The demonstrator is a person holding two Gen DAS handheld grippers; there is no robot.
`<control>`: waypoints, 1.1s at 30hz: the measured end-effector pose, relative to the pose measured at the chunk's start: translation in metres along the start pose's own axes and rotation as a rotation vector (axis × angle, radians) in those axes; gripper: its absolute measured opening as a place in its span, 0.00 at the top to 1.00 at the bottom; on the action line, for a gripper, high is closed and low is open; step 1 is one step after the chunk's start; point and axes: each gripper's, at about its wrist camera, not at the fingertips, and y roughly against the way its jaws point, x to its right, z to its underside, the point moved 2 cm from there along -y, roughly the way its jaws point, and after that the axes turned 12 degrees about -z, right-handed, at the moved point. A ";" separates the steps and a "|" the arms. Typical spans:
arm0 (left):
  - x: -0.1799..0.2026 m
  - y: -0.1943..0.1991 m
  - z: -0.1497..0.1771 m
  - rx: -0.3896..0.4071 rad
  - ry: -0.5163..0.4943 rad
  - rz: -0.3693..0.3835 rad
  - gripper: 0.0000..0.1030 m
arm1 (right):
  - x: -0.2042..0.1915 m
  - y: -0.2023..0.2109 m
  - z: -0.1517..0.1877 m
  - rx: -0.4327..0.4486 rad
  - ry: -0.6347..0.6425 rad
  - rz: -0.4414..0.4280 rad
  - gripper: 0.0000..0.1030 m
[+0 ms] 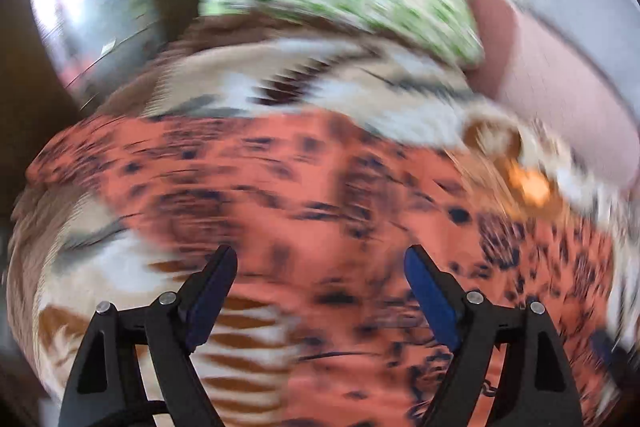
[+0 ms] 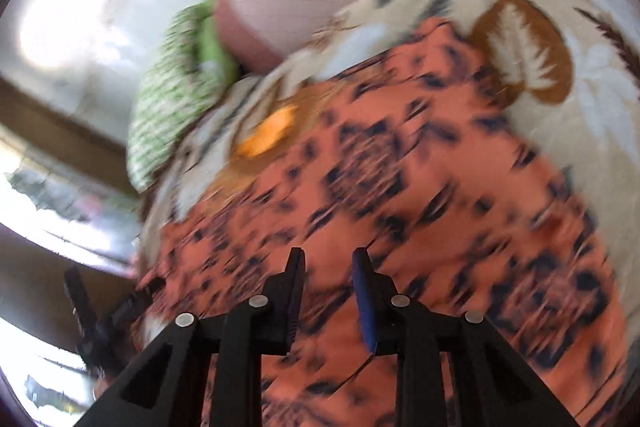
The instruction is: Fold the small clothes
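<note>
The orange dark-spotted garment [image 1: 320, 187] lies spread on a leaf-print bedspread [image 2: 540, 75], filling each frame's lower centre. The left tool [image 1: 320, 259] is released wide above it. The right tool [image 2: 328, 259] stands narrowly parted, gripping nothing.

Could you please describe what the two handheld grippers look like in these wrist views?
Both look alike. The left gripper and the right gripper are matte black, angular linkages with triangular cut-outs and round silver pivot pins. Each has two slim fingers with dark blue pads on the inner faces. A thin black cable shows near the left one's base. No hands or sleeves are visible.
</note>
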 end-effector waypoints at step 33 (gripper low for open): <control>-0.245 -0.148 -0.082 -0.229 0.707 0.108 0.90 | -0.021 -0.058 0.019 -0.109 0.094 -0.009 0.73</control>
